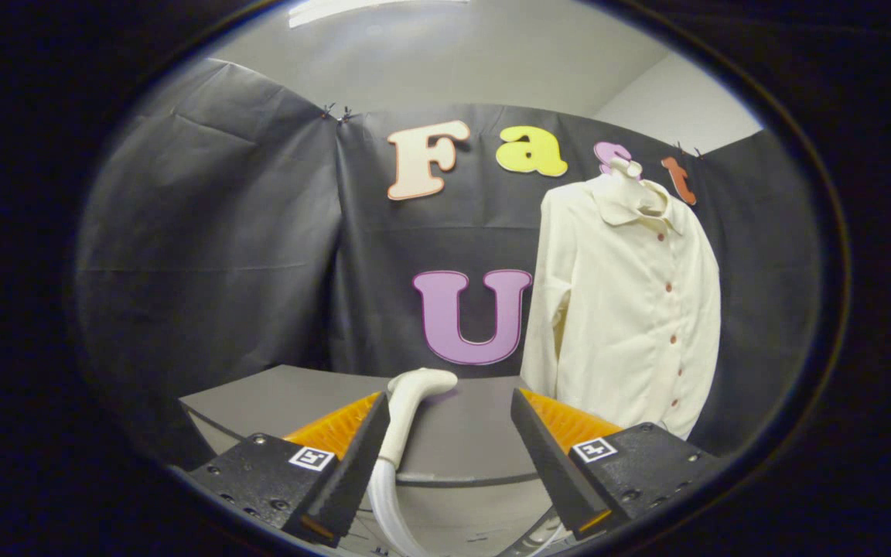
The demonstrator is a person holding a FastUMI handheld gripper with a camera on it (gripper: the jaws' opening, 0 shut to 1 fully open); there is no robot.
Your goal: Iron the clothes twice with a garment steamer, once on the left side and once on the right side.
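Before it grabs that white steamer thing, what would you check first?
1. Gripper open wide enough: ok, fingers spread.
2. Steamer handle between the fingers: ok, though close to one finger and not centred.
3. Fingers pressing the handle: not ok, no grip yet.
4. Hose free of snags: cannot tell.
5. Shirt hanging ready beyond the fingers: ok, buttoned on its hanger.
6. Table around the steamer: ok.

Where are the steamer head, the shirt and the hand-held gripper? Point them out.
steamer head (pixel 424 382), gripper view, rounded top
shirt (pixel 631 309), gripper view, front panel by the buttons
hand-held gripper (pixel 449 422), gripper view, open gap between fingertips
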